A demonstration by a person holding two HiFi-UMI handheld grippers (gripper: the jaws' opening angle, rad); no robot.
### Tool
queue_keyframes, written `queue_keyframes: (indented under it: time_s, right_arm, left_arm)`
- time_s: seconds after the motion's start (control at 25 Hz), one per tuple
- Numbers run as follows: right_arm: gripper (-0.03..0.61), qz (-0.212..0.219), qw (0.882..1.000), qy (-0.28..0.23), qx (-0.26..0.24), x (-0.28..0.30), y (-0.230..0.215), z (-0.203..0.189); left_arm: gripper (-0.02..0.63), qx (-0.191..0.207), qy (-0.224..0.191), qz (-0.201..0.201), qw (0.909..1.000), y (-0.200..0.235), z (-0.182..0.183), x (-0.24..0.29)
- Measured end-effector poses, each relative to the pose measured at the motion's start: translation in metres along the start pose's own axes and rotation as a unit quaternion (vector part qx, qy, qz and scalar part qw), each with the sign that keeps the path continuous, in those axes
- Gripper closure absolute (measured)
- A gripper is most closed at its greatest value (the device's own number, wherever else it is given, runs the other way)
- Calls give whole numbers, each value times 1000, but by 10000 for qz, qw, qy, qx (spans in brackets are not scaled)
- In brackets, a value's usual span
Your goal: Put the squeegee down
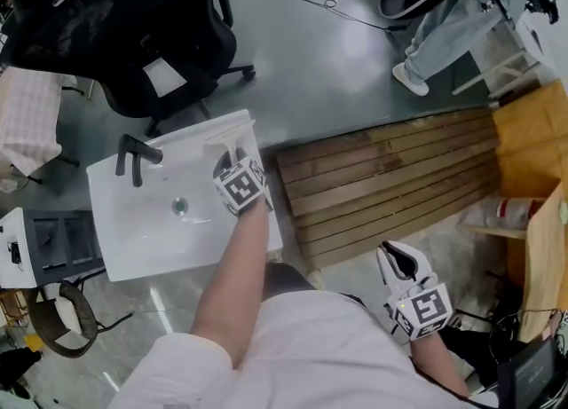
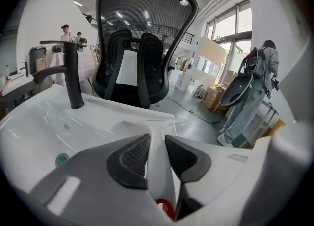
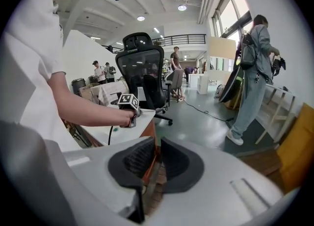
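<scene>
The white squeegee (image 1: 228,138) has its T-shaped blade (image 2: 161,120) over the far right rim of the white sink (image 1: 133,243). Whether the blade touches the rim I cannot tell. My left gripper (image 1: 229,161) is shut on the squeegee's handle, which runs between the black pads (image 2: 131,157) in the left gripper view. My right gripper (image 1: 397,259) hangs off to the right over the floor, beside my body, with its jaws together and nothing between them (image 3: 158,154). The right gripper view also shows my left gripper (image 3: 130,113) at the sink's corner.
A black faucet (image 1: 135,157) stands at the sink's far left, and the drain (image 1: 180,207) sits in the basin. A black office chair (image 1: 133,35) stands just beyond the sink. Wooden slats (image 1: 390,181) lie on the floor to the right. A person (image 1: 444,35) stands farther off.
</scene>
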State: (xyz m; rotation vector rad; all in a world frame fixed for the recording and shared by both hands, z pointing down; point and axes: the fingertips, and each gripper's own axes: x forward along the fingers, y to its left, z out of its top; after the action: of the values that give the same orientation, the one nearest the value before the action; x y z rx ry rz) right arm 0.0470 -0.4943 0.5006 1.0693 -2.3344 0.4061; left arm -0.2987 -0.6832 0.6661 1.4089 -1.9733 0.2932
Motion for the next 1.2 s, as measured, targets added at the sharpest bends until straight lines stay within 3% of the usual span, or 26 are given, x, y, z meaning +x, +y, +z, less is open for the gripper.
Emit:
queue_keyframes:
  time_s: [0.44,0.64,0.92,1.2]
  right_arm:
    - [546,-74,9998,28,175,3,-15,-4]
    - [546,-77,9998,-5,206,-3,-20,-8]
    - [546,63,9997,-203,138,-19,-18,-12]
    - [546,260,9987,-446,-35,-52,-13,-26]
  left_arm:
    - [500,80,114,39,9999,-13,-8,20]
    - [455,162,52,-58,9998,-19,-6,15]
    - [445,285,-165,-138,9994,-27,-1,-21]
    - [446,168,-372,-377,9985,-35,-13,-86]
